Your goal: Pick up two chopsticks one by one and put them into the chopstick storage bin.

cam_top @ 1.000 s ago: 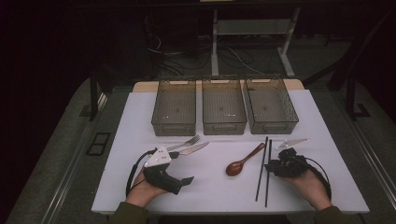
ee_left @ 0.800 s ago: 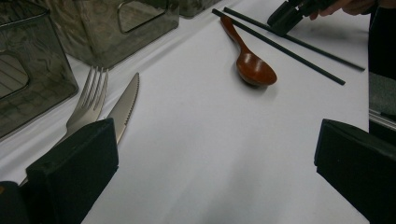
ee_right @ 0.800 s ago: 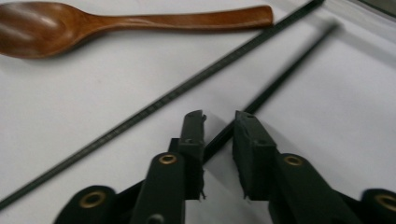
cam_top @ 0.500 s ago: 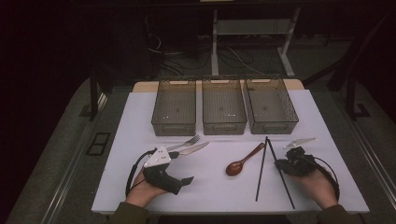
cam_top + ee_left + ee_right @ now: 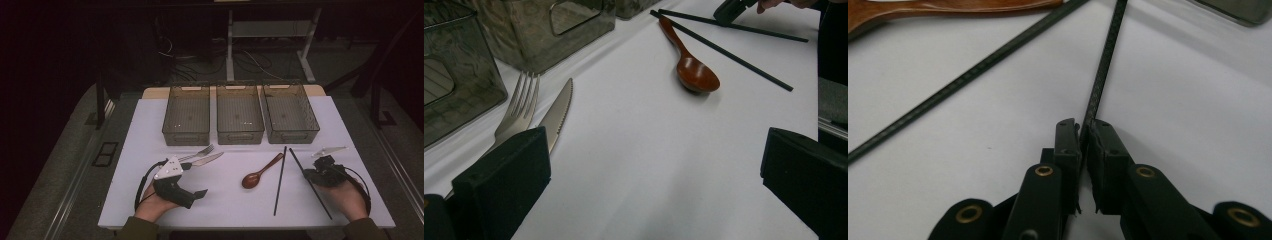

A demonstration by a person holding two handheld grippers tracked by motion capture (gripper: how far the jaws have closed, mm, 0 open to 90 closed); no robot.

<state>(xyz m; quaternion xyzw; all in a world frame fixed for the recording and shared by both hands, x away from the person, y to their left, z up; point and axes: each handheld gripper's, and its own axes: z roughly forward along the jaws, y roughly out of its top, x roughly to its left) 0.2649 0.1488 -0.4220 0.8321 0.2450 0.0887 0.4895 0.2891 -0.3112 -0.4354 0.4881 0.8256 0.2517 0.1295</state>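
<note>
My right gripper (image 5: 312, 172) is at the right of the white table, shut on a black chopstick (image 5: 298, 161) that lies slanted on the table. In the right gripper view the jaws (image 5: 1083, 127) pinch that chopstick (image 5: 1105, 60); they have just been closing on it. The second chopstick (image 5: 280, 180) lies loose to its left, beside a brown wooden spoon (image 5: 257, 175). My left gripper (image 5: 192, 180) rests at the front left, open and holding nothing (image 5: 654, 150). A fork (image 5: 521, 107) and a knife (image 5: 559, 112) lie just past its left jaw.
Three empty see-through bins (image 5: 186, 114) (image 5: 240, 114) (image 5: 291, 113) stand in a row at the back of the table. The white sheet (image 5: 230, 200) is bare between the two hands. The floor drops away on both sides of the table.
The right hand has shifted to the right and the chopstick in its jaws has swung from parallel with the other one to a slant. The left hand has stayed put.
</note>
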